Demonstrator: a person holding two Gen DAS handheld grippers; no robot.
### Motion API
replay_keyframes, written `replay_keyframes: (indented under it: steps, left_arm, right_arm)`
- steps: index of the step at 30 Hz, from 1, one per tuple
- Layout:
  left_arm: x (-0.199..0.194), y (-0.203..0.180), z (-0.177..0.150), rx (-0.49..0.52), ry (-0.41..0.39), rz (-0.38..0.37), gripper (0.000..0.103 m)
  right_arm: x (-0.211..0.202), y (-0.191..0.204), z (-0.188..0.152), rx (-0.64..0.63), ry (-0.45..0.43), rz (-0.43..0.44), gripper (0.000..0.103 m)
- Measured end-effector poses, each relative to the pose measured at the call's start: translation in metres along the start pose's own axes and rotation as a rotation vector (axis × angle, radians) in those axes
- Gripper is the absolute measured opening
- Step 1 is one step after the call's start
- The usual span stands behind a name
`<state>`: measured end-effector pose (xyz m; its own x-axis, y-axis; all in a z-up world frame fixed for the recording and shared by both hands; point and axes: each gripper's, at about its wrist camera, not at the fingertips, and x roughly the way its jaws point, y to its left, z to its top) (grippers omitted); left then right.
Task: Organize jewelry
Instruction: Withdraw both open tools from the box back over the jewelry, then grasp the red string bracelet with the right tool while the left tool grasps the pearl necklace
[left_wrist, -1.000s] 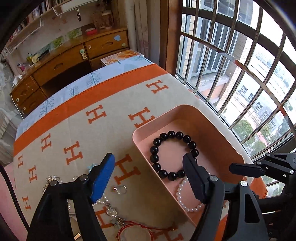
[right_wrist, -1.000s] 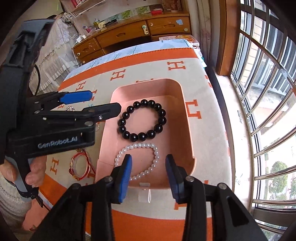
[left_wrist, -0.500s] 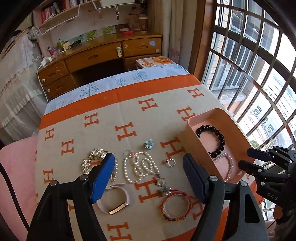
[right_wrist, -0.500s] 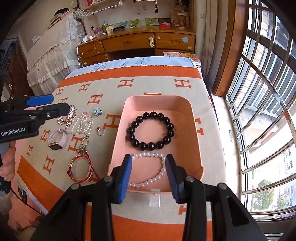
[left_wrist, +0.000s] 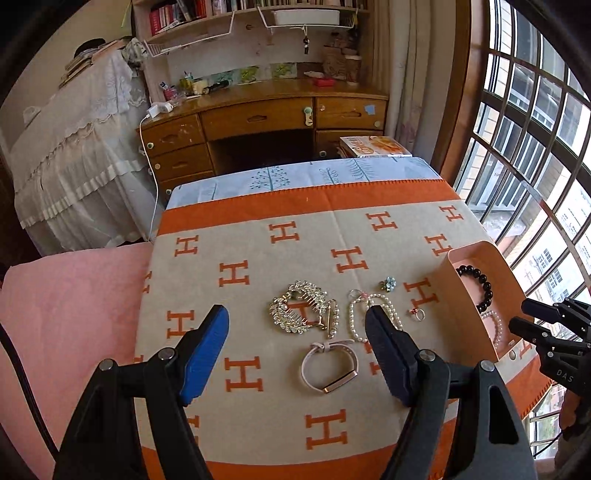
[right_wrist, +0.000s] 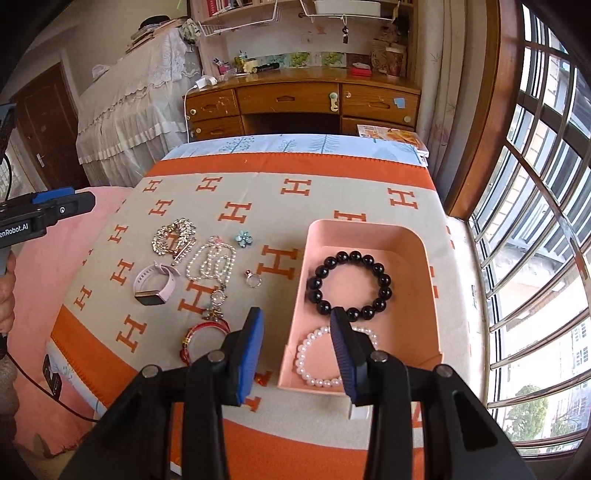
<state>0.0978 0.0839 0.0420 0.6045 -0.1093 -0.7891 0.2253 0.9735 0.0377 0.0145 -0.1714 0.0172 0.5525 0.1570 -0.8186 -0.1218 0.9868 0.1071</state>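
A pink tray (right_wrist: 430, 266) on the H-patterned blanket holds a black bead bracelet (right_wrist: 351, 284) and a white pearl bracelet (right_wrist: 314, 360). Left of it lie a rhinestone comb (left_wrist: 299, 312), a pearl necklace (right_wrist: 212, 262), a pink watch (left_wrist: 328, 365), a ring (right_wrist: 253, 280), a blue flower brooch (right_wrist: 243, 238) and a red bangle (right_wrist: 201, 338). My left gripper (left_wrist: 297, 349) is open and empty, above the blanket near the watch. My right gripper (right_wrist: 297, 343) is open and empty, over the tray's near left edge.
The blanket (left_wrist: 258, 258) covers a bed; a pink sheet (left_wrist: 74, 295) lies to the left. A wooden desk (left_wrist: 258, 122) stands beyond the far end. A barred window (right_wrist: 535, 221) runs along the right side.
Both grippers have pulled back and up from the tray. The left gripper swung left, from over the tray to over the loose jewelry. Both stayed open.
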Motion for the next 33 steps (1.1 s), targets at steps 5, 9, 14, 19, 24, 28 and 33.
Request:
replay_keyframes:
  steps: [5, 9, 14, 19, 24, 28, 33]
  left_arm:
    - [0.015, 0.018, -0.004, -0.038, 0.032, 0.006, 0.075]
    - [0.035, 0.033, -0.007, -0.086, 0.077, -0.013, 0.075]
    - [0.064, 0.044, -0.012, -0.126, 0.135, -0.032, 0.075]
    - [0.088, 0.036, -0.013, -0.125, 0.188, -0.088, 0.075]
    - [0.105, 0.006, -0.005, -0.056, 0.222, -0.156, 0.075]
    - [0.119, -0.02, 0.007, -0.011, 0.252, -0.204, 0.063]
    - [0.142, -0.046, 0.015, 0.021, 0.313, -0.243, 0.056]
  right_arm:
    - [0.008, 0.016, 0.012, -0.022, 0.016, 0.023, 0.038]
    - [0.018, 0.023, 0.021, -0.019, 0.038, 0.045, 0.038]
    - [0.037, 0.03, 0.035, -0.015, 0.074, 0.065, 0.038]
    - [0.058, 0.032, 0.041, 0.011, 0.129, 0.108, 0.038]
    - [0.078, 0.044, 0.033, -0.022, 0.211, 0.145, 0.038]
    - [0.094, 0.049, 0.023, -0.067, 0.289, 0.167, 0.038]
    - [0.108, 0.052, 0.012, -0.118, 0.364, 0.188, 0.038]
